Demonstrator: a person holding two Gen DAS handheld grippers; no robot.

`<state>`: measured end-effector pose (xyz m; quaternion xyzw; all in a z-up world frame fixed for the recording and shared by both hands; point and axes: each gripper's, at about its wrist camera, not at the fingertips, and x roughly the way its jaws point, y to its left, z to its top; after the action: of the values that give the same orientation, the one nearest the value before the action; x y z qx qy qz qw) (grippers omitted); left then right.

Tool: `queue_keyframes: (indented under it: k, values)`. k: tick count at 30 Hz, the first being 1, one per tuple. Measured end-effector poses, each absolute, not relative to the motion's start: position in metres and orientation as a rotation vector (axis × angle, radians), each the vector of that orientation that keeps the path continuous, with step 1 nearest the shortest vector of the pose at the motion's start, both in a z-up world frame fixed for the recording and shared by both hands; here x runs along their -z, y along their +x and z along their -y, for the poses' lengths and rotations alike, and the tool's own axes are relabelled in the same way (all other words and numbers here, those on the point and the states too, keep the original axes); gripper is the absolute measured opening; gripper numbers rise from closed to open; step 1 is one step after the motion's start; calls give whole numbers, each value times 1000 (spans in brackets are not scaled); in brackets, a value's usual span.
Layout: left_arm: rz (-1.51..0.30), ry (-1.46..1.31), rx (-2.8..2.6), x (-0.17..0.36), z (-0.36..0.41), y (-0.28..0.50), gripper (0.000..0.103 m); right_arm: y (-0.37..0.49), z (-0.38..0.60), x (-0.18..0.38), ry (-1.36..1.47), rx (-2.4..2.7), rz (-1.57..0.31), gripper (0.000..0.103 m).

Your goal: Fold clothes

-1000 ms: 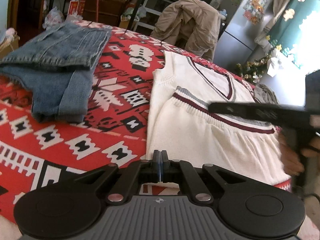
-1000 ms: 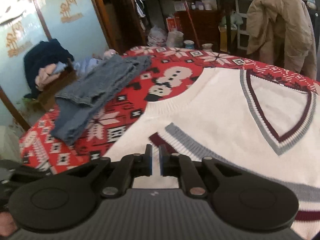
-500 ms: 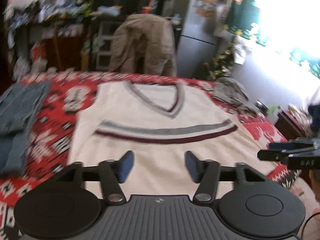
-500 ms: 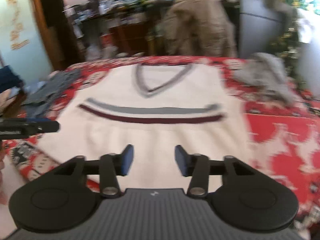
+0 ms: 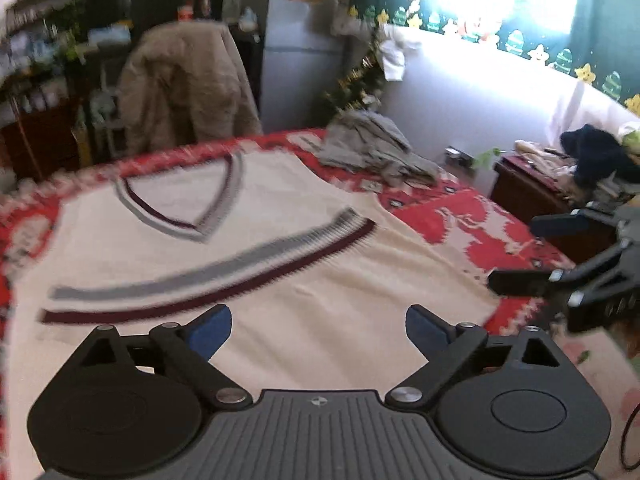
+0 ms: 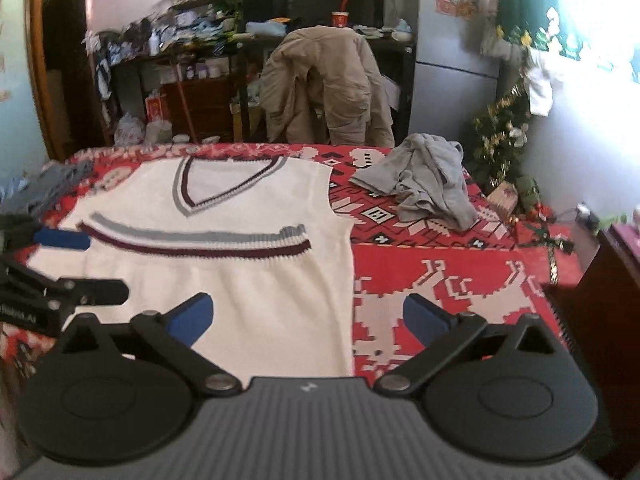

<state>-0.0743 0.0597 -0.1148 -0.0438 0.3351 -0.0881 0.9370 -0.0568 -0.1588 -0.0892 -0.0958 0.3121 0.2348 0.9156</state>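
Where both grippers were shut and low over the folded hem of the white vest [image 6: 224, 264] 1 second ago, they are now seen drawn back toward its near edge with their jaws spread wide and nothing held. The left gripper [image 5: 319, 330] hangs over the near middle of the vest, its blue pads [image 5: 210, 330] well apart, and the right gripper [image 6: 308, 316] is held over the vest's right edge, 1 pad above the knit and the other above the red patterned cloth [image 6: 440, 280].

The vest lies flat on that cloth with its V-neck at the far end and its striped hem band [image 6: 192, 240] brought up across the chest, so 1 crosswise fold is shown in place. The release of both jaws is judged to mean that this fold has been laid down and let go; whether a further fold is wanted cannot be settled from these views.

A crumpled grey garment [image 6: 424, 184] is seen lying loose at the far right of the cloth, apart from the vest. The jeans [image 6: 48, 184] are glimpsed at the far left edge.
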Motion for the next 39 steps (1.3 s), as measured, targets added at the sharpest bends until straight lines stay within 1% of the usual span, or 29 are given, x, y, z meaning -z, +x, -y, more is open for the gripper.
queue_keyframes:
  k: [3,6,8,10,11,12,13,14,15,17,18,19,20,21,22,23,31,39]
  values:
    - [-703,-160,164,122,-56,-66,95,-54,160,98,-209,-467,-676,102]
    - [-699,-158,103,124,-51,-62,94,-53,162,102,-204,-468,-677,102]
    - [-708,-153,97,124,-50,-59,90,-54,161,103,-211,-475,-674,102]
    - [-705,-146,100,125,-49,-59,73,-54,157,104,-222,-489,-676,102]
    - [-707,-131,84,126,-48,-59,68,-53,155,105,-213,-500,-682,102]
    - [-709,-114,68,127,-46,-59,57,-51,152,106,-208,-497,-691,102]
    - [-711,-98,52,128,-45,-59,45,-49,150,108,-206,-495,-700,98]
    - [-720,-103,54,130,-45,-58,42,-47,147,110,-205,-506,-709,87]
    - [-730,-122,60,131,-46,-57,39,-45,145,111,-204,-518,-717,81]
    - [-737,-143,67,135,-46,-58,36,-41,139,114,-210,-541,-738,57]
    - [-738,-144,66,136,-45,-59,31,-40,135,117,-218,-552,-752,49]
    - [-734,-143,77,137,-43,-61,26,-39,131,119,-226,-563,-766,28]
    - [-729,-142,89,137,-41,-63,24,-38,127,122,-241,-569,-779,14]
    - [-724,-141,101,138,-39,-65,19,-38,124,125,-247,-579,-790,10]
    - [-720,-140,112,138,-36,-67,15,-38,121,127,-251,-588,-801,8]
    - [-717,-132,129,139,-33,-68,14,-37,118,130,-255,-598,-812,7]
    - [-730,-123,167,150,-28,-69,12,-16,97,140,-270,-642,-830,1]
    - [-729,-159,87,149,-49,-60,12,23,75,140,-227,-693,-841,1]
